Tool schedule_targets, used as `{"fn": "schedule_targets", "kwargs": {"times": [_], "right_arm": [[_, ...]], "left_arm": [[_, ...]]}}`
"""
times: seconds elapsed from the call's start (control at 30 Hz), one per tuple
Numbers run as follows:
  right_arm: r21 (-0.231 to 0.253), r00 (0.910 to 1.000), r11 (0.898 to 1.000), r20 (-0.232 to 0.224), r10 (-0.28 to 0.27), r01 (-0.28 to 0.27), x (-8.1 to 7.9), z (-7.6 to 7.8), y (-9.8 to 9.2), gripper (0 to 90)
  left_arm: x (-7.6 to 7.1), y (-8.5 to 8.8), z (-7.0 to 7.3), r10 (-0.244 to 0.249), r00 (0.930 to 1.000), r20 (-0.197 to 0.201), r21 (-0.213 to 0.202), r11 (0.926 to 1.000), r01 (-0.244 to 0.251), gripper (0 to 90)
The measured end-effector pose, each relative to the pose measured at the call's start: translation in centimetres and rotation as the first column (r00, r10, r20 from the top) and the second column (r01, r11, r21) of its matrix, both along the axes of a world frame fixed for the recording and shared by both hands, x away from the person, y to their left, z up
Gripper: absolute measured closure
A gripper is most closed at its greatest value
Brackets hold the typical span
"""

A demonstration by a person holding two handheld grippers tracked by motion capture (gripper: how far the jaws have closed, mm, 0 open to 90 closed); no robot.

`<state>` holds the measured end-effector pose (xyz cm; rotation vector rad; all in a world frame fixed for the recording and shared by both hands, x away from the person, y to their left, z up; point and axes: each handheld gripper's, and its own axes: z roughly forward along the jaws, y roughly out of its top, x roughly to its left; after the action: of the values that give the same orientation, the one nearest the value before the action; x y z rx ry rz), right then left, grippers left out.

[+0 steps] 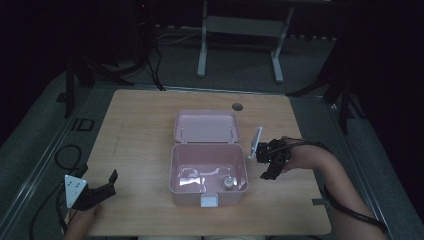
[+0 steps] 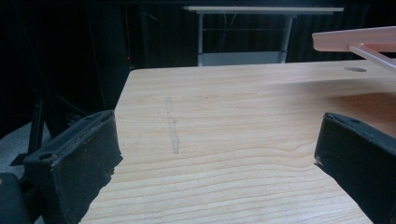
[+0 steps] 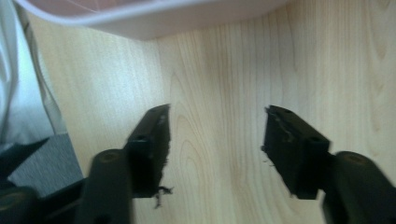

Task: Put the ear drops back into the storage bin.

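Pink box point(image 1: 209, 172) sits open in the middle of the worktop point(image 1: 140, 130).

The box looks light, stiff and a bit slippery (thin plastic), so hold it by a side wall or the white latch point(image 1: 209, 200) at 6 o'clock. A small bottle point(image 1: 228, 183) lies inside. The right gripper point(image 1: 270, 167), at 3 o'clock of the box, has fingers apart, holding nothing. The left gripper point(image 1: 100, 187), at 8 o'clock, is wide apart too. Nothing blocks the way.

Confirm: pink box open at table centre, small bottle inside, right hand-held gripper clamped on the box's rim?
Not clamped. The right hand-held gripper is beside the pink box, jaws apart over bare table, as the right gripper view shows. The box is open, small bottle inside.
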<state>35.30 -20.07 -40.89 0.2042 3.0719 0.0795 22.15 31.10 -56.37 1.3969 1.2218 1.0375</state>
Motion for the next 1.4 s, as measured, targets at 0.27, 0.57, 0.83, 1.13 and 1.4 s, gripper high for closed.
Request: {"fn": "schedule_targets", "kwargs": {"times": [0.27, 0.57, 0.83, 1.13, 1.4], "right_arm": [[0.018, 0.9952, 0.995, -0.026, -0.094, 0.095, 0.4, -3.7, -2.3, 30.6], [0.111, 0.9845, 0.979, -0.065, -0.163, 0.170, 0.3, -6.8, -4.3, 13.9], [0.209, 0.9701, 0.948, -0.004, -0.243, 0.238, 0.3, -8.7, -6.4, 13.4], [0.356, 0.9164, 0.868, 0.071, -0.394, 0.345, 0.4, -10.6, -9.0, 13.0], [0.476, 0.8119, 0.766, 0.164, -0.560, 0.432, 0.3, -11.8, -10.9, 13.0]], "left_arm": [[0.0, 0.0, 0.0, 0.001, 1.0000, 0.000, 0.001, 1.0000, -0.001, 0.4], [0.0, 0.0, 0.0, 0.001, 1.0000, 0.001, 0.001, 1.0000, -0.001, 0.4], [0.0, 0.0, 0.0, 0.001, 1.0000, 0.001, 0.001, 1.0000, -0.001, 0.4], [0.0, 0.0, 0.0, 0.001, 1.0000, 0.001, 0.002, 1.0000, -0.001, 0.4], [0.0, 0.0, 0.0, 0.000, 1.0000, 0.000, 0.001, 1.0000, 0.000, 0.4]]}}
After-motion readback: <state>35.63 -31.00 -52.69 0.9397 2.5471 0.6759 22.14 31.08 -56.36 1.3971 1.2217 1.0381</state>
